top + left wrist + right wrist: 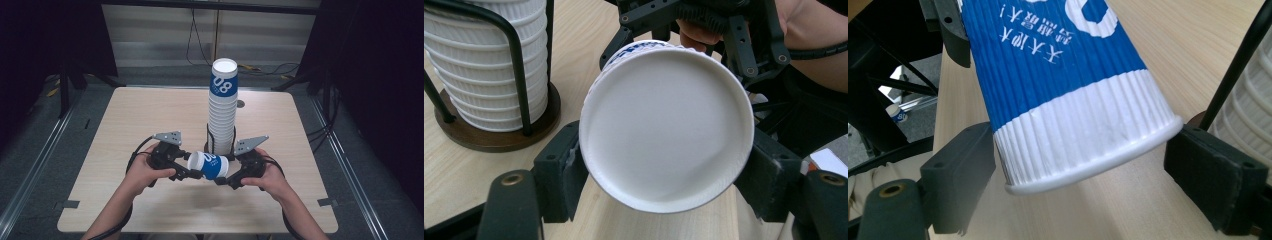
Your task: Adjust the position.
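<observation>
A blue and white ribbed paper cup lies on its side above the table's front, held between both grippers. My left gripper is shut on its base end; in the left gripper view the flat white bottom faces the camera, with a pad pressed on each side. My right gripper is closed around the rolled white rim end, and its pads touch the cup on both sides. A tall stack of the same cups stands upside down in a black wire holder just behind the grippers.
The light wooden table carries the holder's round dark wood base near its middle. Cables run across the floor behind the table, and dark stands flank it on both sides.
</observation>
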The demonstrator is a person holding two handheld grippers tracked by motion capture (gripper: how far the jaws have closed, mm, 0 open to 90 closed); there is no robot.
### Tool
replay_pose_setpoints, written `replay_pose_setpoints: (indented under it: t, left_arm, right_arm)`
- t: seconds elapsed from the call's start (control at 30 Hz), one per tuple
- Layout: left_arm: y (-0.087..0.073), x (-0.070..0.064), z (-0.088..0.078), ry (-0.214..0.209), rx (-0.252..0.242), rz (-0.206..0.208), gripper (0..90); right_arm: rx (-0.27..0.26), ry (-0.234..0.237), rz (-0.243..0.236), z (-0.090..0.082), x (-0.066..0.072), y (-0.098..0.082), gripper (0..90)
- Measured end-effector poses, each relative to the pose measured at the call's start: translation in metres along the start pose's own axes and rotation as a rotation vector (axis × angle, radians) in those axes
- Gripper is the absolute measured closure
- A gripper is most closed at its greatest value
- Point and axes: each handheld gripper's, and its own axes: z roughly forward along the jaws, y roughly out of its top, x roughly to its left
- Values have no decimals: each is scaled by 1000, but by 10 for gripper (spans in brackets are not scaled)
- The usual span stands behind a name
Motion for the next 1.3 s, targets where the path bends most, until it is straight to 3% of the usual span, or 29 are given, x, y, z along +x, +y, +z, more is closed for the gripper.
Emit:
replay_pose_setpoints:
  t: [0.8,1.3]
  left_arm:
    - [5,0,1,-15,-3,-10,293]
    - [-2,3,0,-33,0,-14,293]
  right_arm:
    - [-1,7,-11,4,0,-6,124]
    - [-8,-3,-85,3,1,-1,145]
